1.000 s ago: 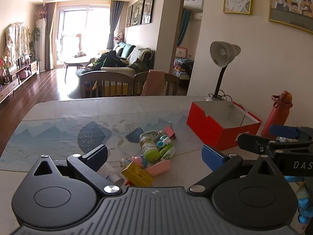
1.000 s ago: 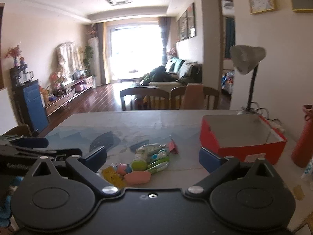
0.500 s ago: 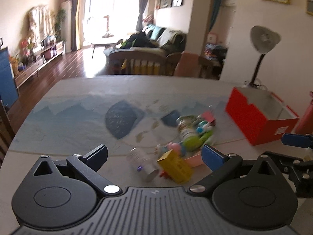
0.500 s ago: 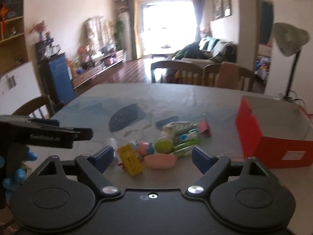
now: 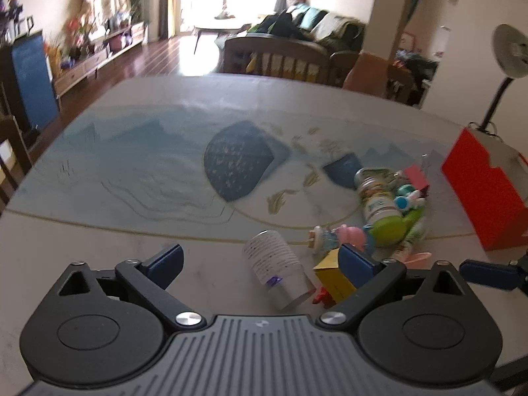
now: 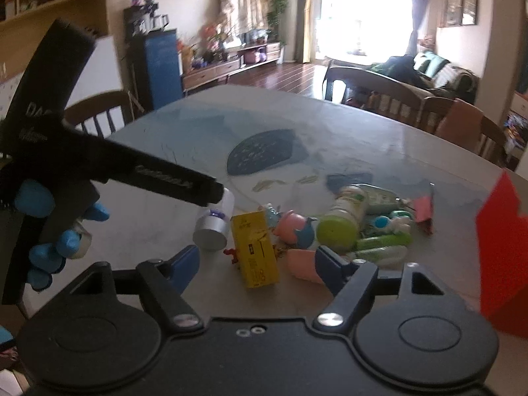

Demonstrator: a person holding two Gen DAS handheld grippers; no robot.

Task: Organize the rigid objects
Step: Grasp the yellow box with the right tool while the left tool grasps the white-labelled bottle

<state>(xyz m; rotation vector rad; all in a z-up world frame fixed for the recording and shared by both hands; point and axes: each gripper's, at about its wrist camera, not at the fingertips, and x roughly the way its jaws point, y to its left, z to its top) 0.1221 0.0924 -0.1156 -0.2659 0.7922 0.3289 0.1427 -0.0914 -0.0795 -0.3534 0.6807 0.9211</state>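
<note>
"DA" on the left tongs (image 6: 211, 194); other print there, yellow box (image 6: 255, 250) print unreadable

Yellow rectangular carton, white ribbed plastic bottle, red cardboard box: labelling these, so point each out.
Yellow rectangular carton (image 6: 255, 250), right wrist view, top face.
White ribbed plastic bottle (image 5: 275, 265), left wrist view, side wall.
Red cardboard box (image 5: 478, 184), left wrist view, outer wall.

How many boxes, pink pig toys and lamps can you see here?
Boxes: 2, the red box and the yellow box
Pink pig toy: 1
Desk lamp: 1
Total: 4
</note>
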